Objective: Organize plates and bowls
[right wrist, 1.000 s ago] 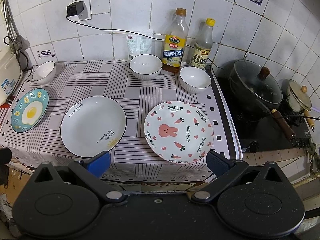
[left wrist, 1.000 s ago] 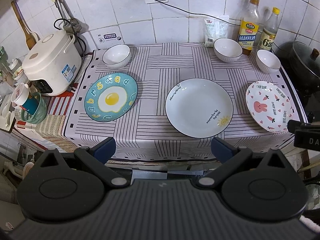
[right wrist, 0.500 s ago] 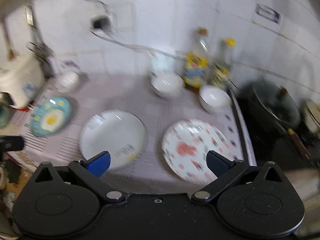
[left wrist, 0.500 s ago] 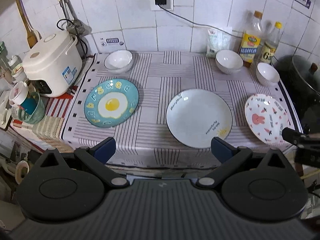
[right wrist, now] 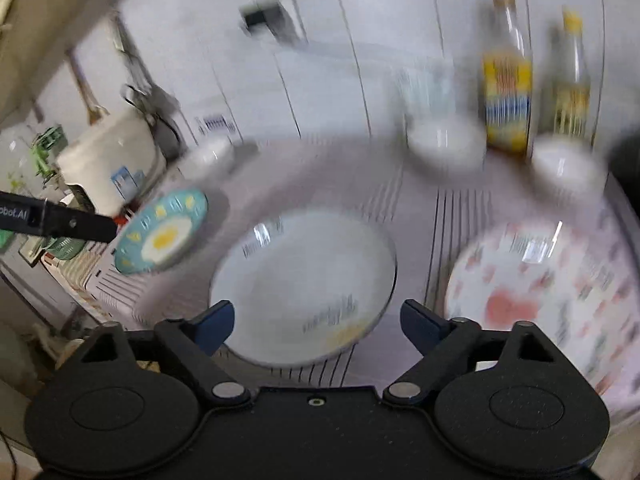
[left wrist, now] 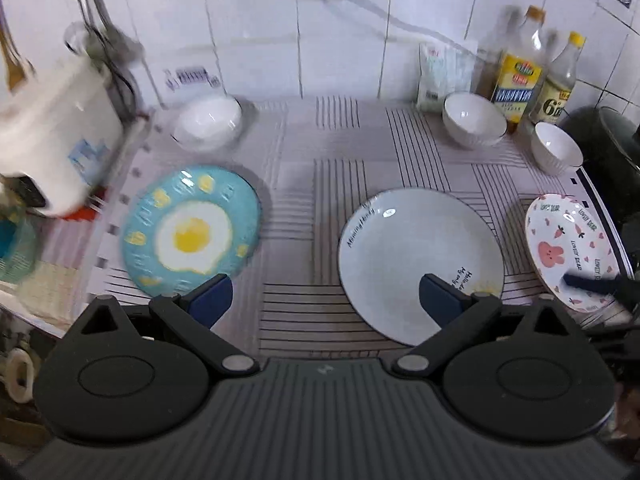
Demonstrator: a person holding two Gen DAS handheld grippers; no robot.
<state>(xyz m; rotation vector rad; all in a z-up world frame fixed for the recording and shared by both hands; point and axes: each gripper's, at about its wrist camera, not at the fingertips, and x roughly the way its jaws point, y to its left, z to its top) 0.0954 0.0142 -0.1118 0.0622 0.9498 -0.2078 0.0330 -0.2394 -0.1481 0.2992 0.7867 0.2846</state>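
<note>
Approach step, nothing gripped yet. Left gripper (left wrist: 326, 296) jaws wide apart, empty, hovering above the near counter edge between egg plate (left wrist: 191, 230) to the left and white plate (left wrist: 420, 264) to the right. Right gripper (right wrist: 316, 322) likewise spread, empty, over the white plate's near rim; bunny plate (right wrist: 548, 300) right. Three bowls far. Next, probably: descend, straddle one rim.
</note>
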